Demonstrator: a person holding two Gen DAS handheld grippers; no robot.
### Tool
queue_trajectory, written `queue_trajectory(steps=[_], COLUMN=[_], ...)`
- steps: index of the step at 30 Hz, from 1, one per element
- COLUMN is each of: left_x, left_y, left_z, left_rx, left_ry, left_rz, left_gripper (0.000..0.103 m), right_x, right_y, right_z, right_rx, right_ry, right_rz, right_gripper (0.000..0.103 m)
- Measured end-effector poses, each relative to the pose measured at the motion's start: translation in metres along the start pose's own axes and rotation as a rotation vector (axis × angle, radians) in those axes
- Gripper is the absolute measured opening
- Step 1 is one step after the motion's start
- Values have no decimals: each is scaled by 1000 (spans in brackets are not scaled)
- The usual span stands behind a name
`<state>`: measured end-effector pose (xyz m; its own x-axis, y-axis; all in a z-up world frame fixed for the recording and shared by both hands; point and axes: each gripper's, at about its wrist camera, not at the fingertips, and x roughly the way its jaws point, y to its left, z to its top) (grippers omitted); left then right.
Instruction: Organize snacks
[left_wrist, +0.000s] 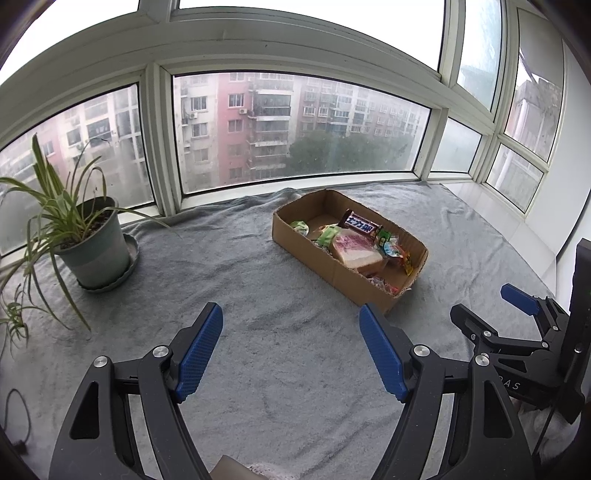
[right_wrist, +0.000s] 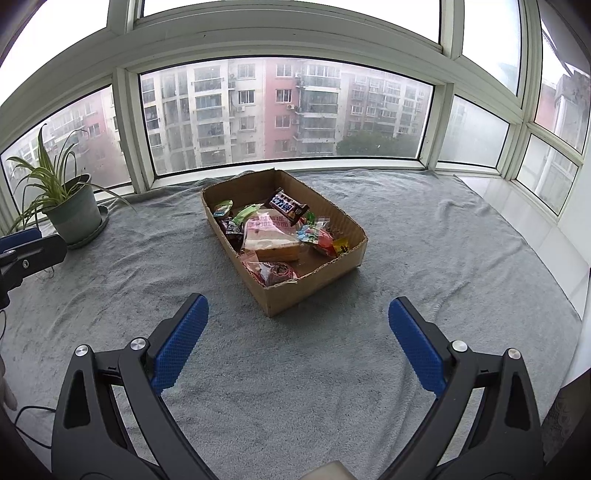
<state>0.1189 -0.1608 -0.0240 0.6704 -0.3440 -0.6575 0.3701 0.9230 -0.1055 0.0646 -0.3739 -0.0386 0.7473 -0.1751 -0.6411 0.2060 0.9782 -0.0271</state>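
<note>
On the grey towel (right_wrist: 424, 236) that covers the window counter, a shallow cardboard box (right_wrist: 317, 282) sits a little toward the glass, its long side running diagonally away from both cameras. All the snacks visible are already inside it: a wrapped slice of bread (right_wrist: 271, 240) lies in the middle, a dark chocolate bar (right_wrist: 287, 206) leans over the far end of the bread, small green packets (right_wrist: 223, 207) rest at the far left corner, bright sweets (right_wrist: 319, 238) crowd the right wall, and a reddish packet (right_wrist: 271, 271) sits at the near end. Nothing loose shows on the towel.

Both tongs hang above bare towel, well short of the box. The left tongs (left_wrist: 291, 350) stand apart with nothing between the blue pads, and the right tongs (right_wrist: 297, 343) gape likewise, empty.

Judging from this, the collecting looks finished or nearly so, and any remaining step is tidying inside the box. To do that well, approach from above rather than across the low near wall, since the light cardboard would likely slide on the towel if nudged. Steady the box rim with one pair while the other works. Pinch crinkly wrappers by a sealed edge, and keep off the soft bread. Stay clear of the potted plant (left_wrist: 94, 243) at the left.
</note>
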Motion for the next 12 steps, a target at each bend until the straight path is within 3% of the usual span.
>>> queue_trajectory(steps=[12], left_x=[2], left_y=[1], left_z=[-2], left_rx=[2], left_ry=[2], left_rz=[2], left_gripper=[77], right_x=[1], right_y=[1], right_z=[-1], right_rx=[-1], right_ry=[2], right_rz=[-2], right_gripper=[100])
